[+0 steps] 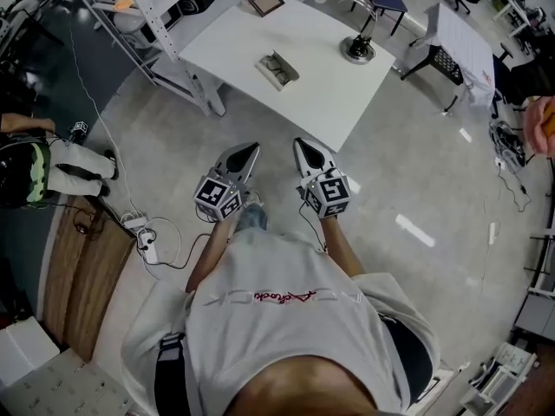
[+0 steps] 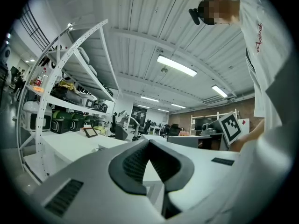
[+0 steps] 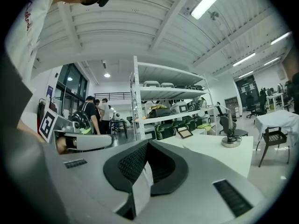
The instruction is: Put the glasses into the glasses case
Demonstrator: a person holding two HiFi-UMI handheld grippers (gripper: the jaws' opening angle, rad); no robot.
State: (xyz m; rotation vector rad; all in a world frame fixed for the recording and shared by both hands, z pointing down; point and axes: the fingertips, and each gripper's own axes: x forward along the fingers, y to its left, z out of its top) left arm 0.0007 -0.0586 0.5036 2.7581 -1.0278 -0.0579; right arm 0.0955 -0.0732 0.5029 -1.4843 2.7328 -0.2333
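Left gripper (image 1: 249, 152): held level in front of the person's chest, out over the floor (image 1: 416, 189). Its fingers (image 2: 133, 164) meet at the tips with nothing between them.
Right gripper (image 1: 302, 150): just beside the left one and pointing the same way. Its fingers (image 3: 131, 164) are closed tip to tip and empty.
Glasses case (image 1: 277, 69): lying on the white surface (image 1: 347, 102), near its middle and well apart from both grippers (whether the glasses sit inside it is too small to tell).
Other things on the surface: a desk lamp (image 1: 358, 48) near one edge and a brown-framed panel (image 1: 264, 1) by the far corner.
Shelving rack (image 3: 140, 101): stands beside the surface, loaded with dark and green gear.
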